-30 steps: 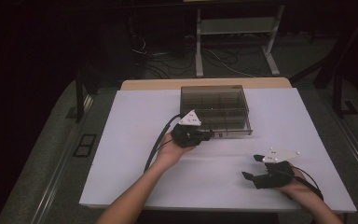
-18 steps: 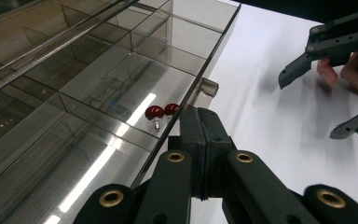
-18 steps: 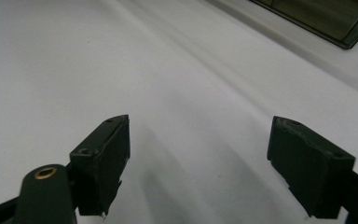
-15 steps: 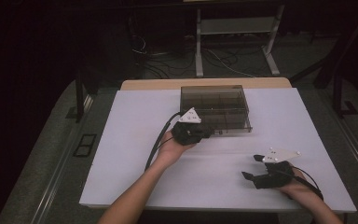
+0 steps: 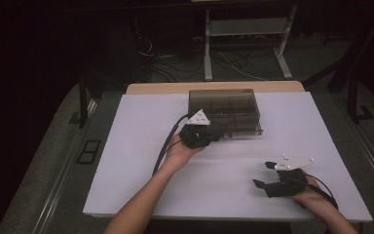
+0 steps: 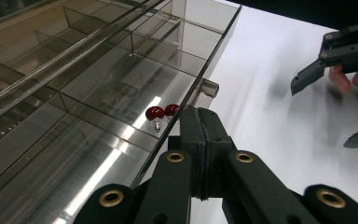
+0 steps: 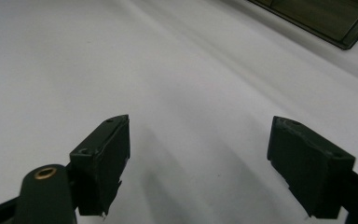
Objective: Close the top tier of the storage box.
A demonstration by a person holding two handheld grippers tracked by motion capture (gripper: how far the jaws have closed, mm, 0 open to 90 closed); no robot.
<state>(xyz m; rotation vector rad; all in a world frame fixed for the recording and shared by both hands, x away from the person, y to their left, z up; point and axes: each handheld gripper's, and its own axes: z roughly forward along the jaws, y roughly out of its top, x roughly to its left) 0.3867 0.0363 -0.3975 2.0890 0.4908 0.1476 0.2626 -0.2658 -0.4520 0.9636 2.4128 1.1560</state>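
Meanwhile, left black two-jaw gripper (image 6: 200, 140) sits clamped empty beside the smoky clear-plastic compartment box (image 5: 224, 109) — right black two-jaw gripper (image 7: 198, 163) gapes above the white tabletop (image 5: 126, 146).

Left gripper (image 5: 209, 138) is out mid-table on a long extended forearm, jaws pressed flat together with no gap, nothing visible between them. Right gripper (image 5: 265, 174) sits low near the table's near right edge, hand (image 5: 311, 195) behind it, jaws spread wide apart and empty, pointing left. The two are well apart.
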